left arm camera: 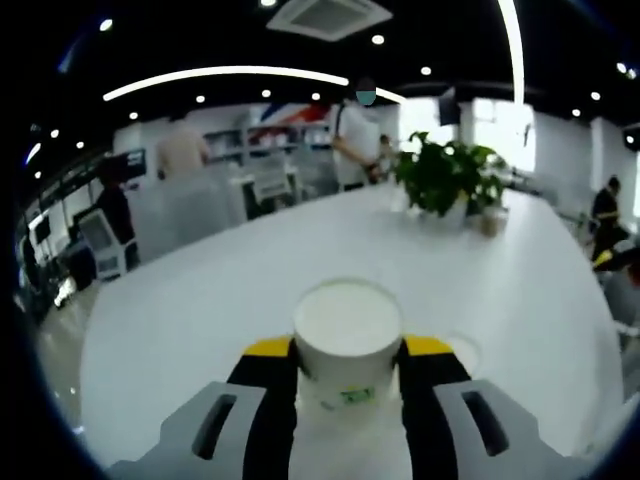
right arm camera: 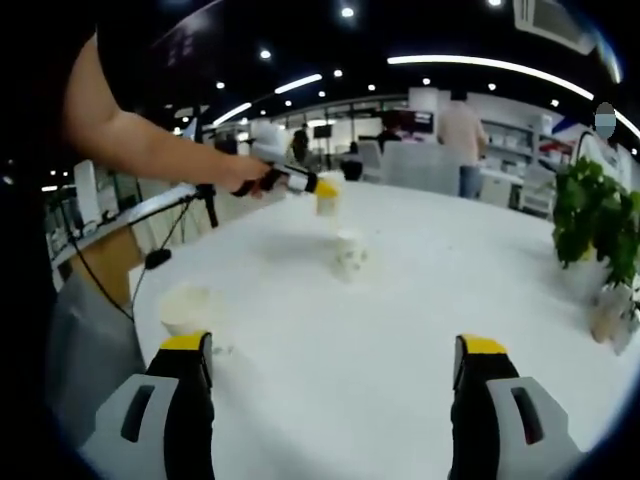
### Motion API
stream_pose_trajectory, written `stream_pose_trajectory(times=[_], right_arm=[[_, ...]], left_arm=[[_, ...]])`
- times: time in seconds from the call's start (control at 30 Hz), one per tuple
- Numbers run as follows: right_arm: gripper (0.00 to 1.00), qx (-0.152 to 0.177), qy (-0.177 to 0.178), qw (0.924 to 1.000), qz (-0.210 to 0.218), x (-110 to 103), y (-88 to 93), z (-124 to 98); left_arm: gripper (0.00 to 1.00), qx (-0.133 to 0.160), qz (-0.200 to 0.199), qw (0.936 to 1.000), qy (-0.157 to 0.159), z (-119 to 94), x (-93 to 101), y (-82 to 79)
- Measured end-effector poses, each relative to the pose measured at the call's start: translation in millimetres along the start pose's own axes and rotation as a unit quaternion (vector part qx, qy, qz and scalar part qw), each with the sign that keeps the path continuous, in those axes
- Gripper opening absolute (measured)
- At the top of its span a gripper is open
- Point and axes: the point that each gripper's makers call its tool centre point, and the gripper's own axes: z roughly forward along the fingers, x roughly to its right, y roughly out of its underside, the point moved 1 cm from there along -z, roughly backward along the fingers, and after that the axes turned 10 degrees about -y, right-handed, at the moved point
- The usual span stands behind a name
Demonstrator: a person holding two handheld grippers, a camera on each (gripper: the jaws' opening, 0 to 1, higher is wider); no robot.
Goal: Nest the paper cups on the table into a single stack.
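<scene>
Glossy white table (left arm camera: 200, 300), round paper cup (left arm camera: 347, 340) between left tongs (left arm camera: 348, 350).

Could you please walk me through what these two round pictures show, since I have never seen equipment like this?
No robot is involved: a person holds a two-jaw gripper in each hand, and a fisheye camera rides on each one, looking forward along its jaws.

In the left gripper view, the left gripper is closed on a white paper cup, with its yellow-tipped jaws pressing on either side. Beyond it lie the white table and a potted plant.

In the right gripper view, the right gripper is open and holds nothing. You can see the person's arm reaching in from the left with the other gripper, holding that cup at the table. Another paper cup sits nearer, on the left, waiting to be stacked.
</scene>
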Motion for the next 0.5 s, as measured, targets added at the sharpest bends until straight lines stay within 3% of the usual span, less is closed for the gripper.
stream_pose_trajectory(times=[0.5], right_arm=[[0.99,0.010,-0.004,0.9999,-0.005,0.1,-7.4,0.1]], left_arm=[[0.37,0.010,0.011,0.9998,0.013,-12.2,-5.7,-33.7]])
